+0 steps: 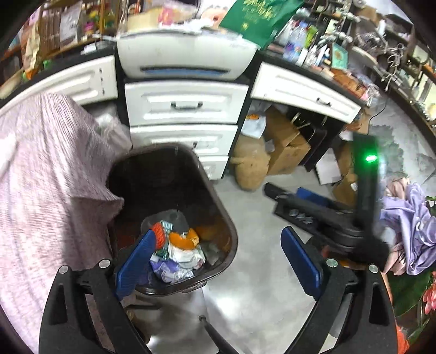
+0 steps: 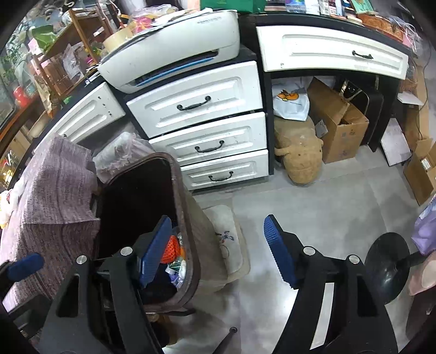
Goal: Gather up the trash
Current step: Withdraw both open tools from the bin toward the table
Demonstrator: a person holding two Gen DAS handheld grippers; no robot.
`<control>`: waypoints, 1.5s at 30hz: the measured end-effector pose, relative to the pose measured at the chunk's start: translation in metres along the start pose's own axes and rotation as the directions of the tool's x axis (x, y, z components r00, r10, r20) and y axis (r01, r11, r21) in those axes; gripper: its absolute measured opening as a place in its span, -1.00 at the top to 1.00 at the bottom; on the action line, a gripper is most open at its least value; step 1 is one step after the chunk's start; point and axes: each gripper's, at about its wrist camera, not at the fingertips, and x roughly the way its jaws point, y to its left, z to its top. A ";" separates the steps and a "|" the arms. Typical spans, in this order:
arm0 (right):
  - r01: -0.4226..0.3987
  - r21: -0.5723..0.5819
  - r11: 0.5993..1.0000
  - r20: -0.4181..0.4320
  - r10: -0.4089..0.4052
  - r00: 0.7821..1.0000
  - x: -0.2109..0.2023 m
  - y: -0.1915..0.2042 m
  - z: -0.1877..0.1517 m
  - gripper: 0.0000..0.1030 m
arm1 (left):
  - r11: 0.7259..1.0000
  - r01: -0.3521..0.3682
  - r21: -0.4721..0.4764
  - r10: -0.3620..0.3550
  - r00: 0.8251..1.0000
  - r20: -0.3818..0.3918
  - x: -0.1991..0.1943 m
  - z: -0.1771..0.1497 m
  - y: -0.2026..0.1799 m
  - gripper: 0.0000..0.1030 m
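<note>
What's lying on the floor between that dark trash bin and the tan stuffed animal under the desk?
In the right wrist view, a pale floor mat lies beside the trash bin; from there to the stuffed animal only bare grey floor shows.

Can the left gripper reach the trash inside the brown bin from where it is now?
Probably yes. The left gripper is open and empty just above the brown bin, whose top is uncovered, and the trash lies in plain view below.

Bin [image 2: 188,217] is standing on the floor [image 2: 313,204] before the drawers [image 2: 207,128], trash [image 1: 177,253] lying inside; printer [image 2: 174,46] sitting atop drawers; boxes [image 2: 338,125] sitting right, under the worktop [image 2: 327,19].
</note>
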 end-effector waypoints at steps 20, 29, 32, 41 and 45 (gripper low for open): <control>-0.108 -0.085 0.990 0.047 0.112 0.993 -0.022 0.061 0.009 -0.61 | 0.999 -0.014 -0.043 0.022 0.980 0.199 -0.088 0.004 0.024 -0.88; -0.183 -0.186 0.965 0.073 0.200 0.977 -0.037 0.113 0.018 -0.62 | 0.989 -0.106 -0.099 0.128 0.960 0.251 -0.115 -0.001 0.064 -0.89; -0.213 -0.223 0.951 0.073 0.234 0.970 -0.041 0.134 0.019 -0.63 | 0.983 -0.132 -0.131 0.162 0.953 0.254 -0.122 -0.005 0.080 -0.89; -0.291 -0.371 0.882 0.064 0.337 0.939 -0.053 0.209 0.015 -0.72 | 0.942 -0.257 -0.216 0.309 0.916 0.257 -0.145 -0.029 0.138 -0.89; -0.332 -0.440 0.834 0.038 0.387 0.921 -0.058 0.242 0.009 -0.74 | 0.917 -0.312 -0.248 0.368 0.902 0.225 -0.151 -0.041 0.167 -0.89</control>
